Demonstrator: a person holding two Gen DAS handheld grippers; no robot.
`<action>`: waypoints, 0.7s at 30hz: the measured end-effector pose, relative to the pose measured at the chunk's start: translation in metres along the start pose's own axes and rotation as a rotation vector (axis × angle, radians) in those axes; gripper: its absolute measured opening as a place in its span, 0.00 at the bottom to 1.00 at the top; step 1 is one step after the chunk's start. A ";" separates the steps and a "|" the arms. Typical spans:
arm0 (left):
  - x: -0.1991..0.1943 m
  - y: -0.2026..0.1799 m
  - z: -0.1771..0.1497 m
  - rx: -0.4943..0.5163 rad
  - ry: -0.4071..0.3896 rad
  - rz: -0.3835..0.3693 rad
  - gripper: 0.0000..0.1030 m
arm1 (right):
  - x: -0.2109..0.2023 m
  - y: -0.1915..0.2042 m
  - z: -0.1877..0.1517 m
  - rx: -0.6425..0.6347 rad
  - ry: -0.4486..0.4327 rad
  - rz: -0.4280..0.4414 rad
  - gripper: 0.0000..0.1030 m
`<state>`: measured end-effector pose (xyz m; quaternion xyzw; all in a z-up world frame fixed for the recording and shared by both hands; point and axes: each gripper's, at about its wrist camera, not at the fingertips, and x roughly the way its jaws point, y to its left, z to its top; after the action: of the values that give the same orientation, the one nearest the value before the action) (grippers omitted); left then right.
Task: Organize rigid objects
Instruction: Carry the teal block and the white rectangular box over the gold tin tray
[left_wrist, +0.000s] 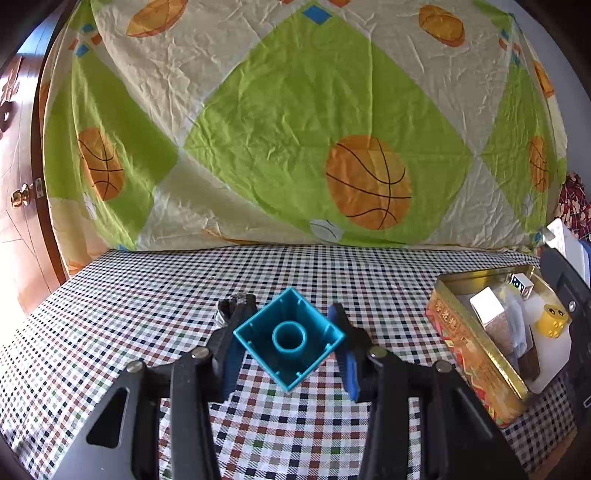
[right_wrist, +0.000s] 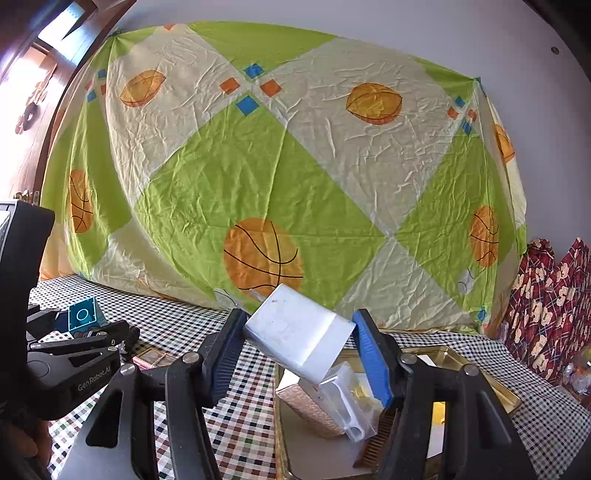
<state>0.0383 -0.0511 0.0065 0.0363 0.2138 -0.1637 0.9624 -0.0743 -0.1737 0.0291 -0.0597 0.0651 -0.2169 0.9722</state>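
Note:
My left gripper (left_wrist: 290, 338) is shut on a teal hollow toy brick (left_wrist: 289, 338), held corner-up above the checked tablecloth, open underside facing the camera. It also shows in the right wrist view (right_wrist: 82, 314). My right gripper (right_wrist: 299, 347) is shut on a silver metal box (right_wrist: 297, 332), tilted, held above the gold tin tray (right_wrist: 491, 380). The tray (left_wrist: 476, 332) sits at the table's right and holds a silver box (left_wrist: 491, 314), a clear plastic case (right_wrist: 343, 398), a comb (right_wrist: 376, 439) and a yellow toy piece (left_wrist: 552, 320).
A basketball-print sheet (left_wrist: 295, 129) hangs behind the table. A wooden door (left_wrist: 18, 184) stands at the left. A small dark object (left_wrist: 229, 308) lies behind the left finger. A pink flat packet (right_wrist: 153, 360) lies on the cloth. Red patterned fabric (right_wrist: 546, 306) is at the far right.

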 end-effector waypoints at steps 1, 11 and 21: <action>0.000 -0.002 0.000 0.002 0.000 -0.002 0.42 | 0.000 -0.002 0.000 0.000 0.000 -0.002 0.60; -0.003 -0.027 -0.002 0.026 -0.005 -0.024 0.42 | 0.001 -0.025 -0.003 -0.003 -0.006 -0.042 0.60; -0.005 -0.051 -0.001 0.054 -0.021 -0.049 0.42 | 0.006 -0.056 -0.007 0.021 0.012 -0.084 0.60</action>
<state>0.0167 -0.0979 0.0078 0.0550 0.1998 -0.1932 0.9590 -0.0936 -0.2273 0.0301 -0.0508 0.0660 -0.2585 0.9624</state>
